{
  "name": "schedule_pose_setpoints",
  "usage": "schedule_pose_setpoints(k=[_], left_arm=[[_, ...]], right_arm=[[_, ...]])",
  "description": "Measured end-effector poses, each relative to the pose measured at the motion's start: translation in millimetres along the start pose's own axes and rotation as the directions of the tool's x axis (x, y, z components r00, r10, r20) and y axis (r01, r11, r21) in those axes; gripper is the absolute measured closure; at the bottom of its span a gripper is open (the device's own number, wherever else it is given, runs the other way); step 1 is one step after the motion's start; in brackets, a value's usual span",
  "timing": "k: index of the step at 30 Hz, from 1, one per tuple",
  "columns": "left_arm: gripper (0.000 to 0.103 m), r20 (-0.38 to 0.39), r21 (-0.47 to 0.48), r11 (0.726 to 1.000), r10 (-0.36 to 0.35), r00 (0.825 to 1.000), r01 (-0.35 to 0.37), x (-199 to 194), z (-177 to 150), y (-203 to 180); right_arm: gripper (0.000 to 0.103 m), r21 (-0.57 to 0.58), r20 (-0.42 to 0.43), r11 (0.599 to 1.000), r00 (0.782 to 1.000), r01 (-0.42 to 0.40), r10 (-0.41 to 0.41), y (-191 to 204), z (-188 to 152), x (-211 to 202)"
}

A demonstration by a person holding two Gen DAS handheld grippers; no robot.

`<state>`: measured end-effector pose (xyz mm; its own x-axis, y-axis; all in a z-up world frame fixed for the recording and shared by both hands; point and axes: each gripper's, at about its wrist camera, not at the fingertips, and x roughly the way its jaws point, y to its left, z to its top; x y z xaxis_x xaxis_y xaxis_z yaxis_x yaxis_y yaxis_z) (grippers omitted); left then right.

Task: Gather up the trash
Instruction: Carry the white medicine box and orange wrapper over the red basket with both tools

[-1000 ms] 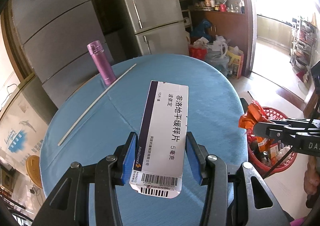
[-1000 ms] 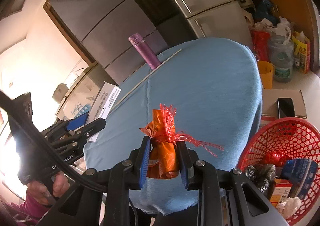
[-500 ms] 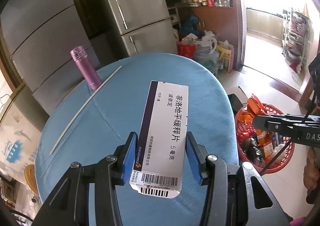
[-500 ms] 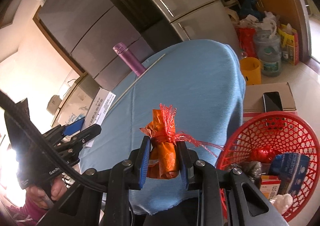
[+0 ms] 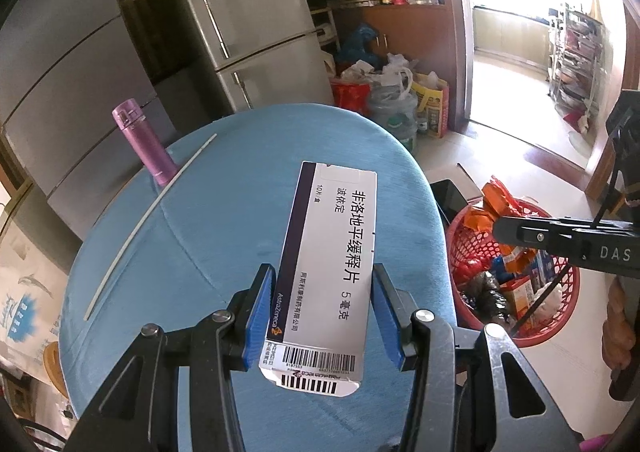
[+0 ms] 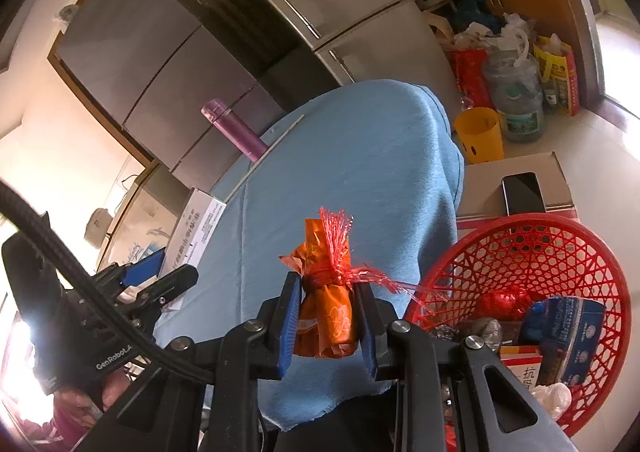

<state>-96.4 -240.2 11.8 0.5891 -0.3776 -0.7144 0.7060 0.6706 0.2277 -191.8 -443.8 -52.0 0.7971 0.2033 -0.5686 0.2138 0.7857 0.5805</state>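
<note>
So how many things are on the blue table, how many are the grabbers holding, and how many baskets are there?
On the table: 2, the purple bottle and the white stick
Held: 2, the medicine box and the orange packet
Baskets: 1, the red basket
Total: 5

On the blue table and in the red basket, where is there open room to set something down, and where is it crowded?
The blue tablecloth is bare across its middle and right side, bordered by the white stick and purple flask at the far left edge. The red basket is crowded at its bottom with trash; its upper wall nearest the phone shows bare.
</note>
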Motion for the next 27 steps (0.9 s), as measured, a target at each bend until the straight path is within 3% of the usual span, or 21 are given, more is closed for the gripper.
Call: schedule_pose_setpoints(k=[27], left_arm=[[0.053, -0.028, 0.057, 0.994, -0.089, 0.996, 0.091, 16, 12, -32]], right_arm=[[0.075, 0.075, 0.024, 0.995, 0.998, 0.059, -0.061, -26, 5, -10]])
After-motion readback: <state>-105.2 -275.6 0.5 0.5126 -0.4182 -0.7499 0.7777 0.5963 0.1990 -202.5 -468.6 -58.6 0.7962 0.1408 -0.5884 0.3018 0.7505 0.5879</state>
